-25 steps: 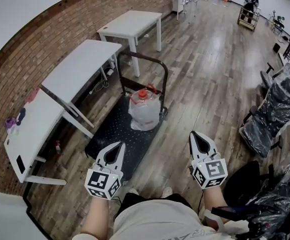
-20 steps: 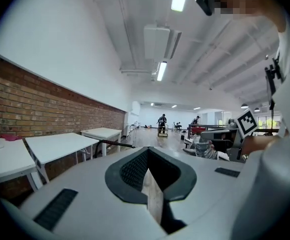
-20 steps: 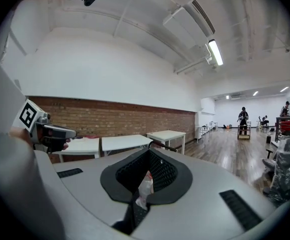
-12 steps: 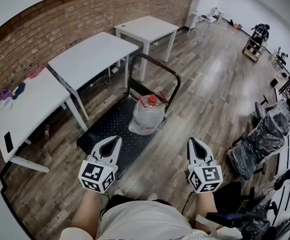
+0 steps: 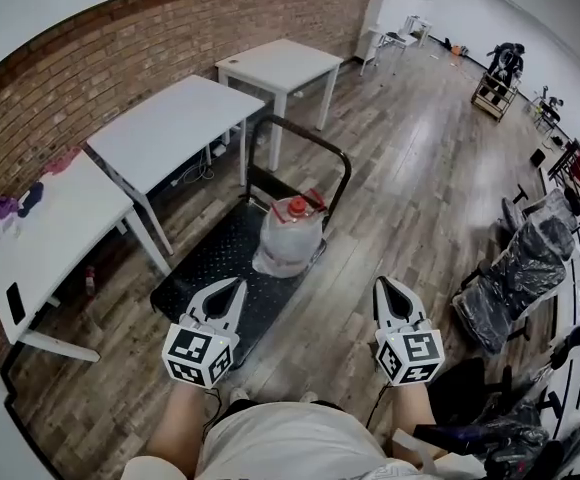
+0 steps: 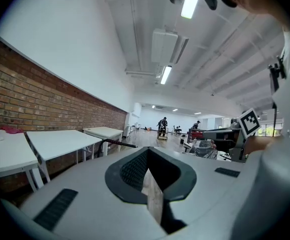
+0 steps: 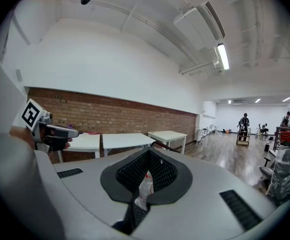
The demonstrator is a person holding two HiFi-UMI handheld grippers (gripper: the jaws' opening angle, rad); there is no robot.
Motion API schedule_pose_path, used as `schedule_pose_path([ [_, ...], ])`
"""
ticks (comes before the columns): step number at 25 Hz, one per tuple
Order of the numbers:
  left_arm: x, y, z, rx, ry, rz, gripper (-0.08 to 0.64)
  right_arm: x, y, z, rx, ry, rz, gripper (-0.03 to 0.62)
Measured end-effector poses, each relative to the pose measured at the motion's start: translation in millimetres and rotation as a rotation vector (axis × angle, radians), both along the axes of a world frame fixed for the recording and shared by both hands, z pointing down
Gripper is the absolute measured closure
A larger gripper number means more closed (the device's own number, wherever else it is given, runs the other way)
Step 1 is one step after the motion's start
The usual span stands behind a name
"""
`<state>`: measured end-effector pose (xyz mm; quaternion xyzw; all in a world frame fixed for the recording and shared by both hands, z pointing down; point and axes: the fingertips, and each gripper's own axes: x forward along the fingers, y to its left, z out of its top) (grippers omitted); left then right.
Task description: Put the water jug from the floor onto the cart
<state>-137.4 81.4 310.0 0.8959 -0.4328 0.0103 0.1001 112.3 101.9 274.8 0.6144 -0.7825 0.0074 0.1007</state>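
Observation:
The water jug point(image 5: 288, 240), clear plastic with a red cap, stands upright on the black deck of the cart point(image 5: 210, 268), near its dark push handle point(image 5: 300, 138). Both grippers are held level in front of the person, short of the cart's near end and apart from the jug. My left gripper point(image 5: 236, 286) has its tips together and holds nothing. My right gripper point(image 5: 382, 284) is over the wooden floor to the right of the cart, also shut and empty. Past the right gripper's point(image 7: 147, 154) jaws the jug point(image 7: 144, 186) shows. The left gripper's point(image 6: 149, 156) jaws meet in its own view.
Three white tables point(image 5: 170, 128) point(image 5: 280, 63) point(image 5: 40, 238) line the brick wall left of the cart. Plastic-wrapped chairs point(image 5: 520, 268) stand at the right. A person with a trolley point(image 5: 498, 68) is far across the wooden floor.
The head view has swung, and both grippers shifted slightly sideways with it before holding still. The jug stays on the cart and both grippers stay shut.

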Motion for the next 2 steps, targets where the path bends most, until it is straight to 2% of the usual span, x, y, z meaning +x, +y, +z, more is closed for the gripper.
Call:
schedule_pose_path([
  [2, 5.8, -1.5, -1.2, 0.007, -0.006, 0.01, 0.56, 3.5, 0.3, -0.4, 0.002, 0.002, 0.004, 0.589],
])
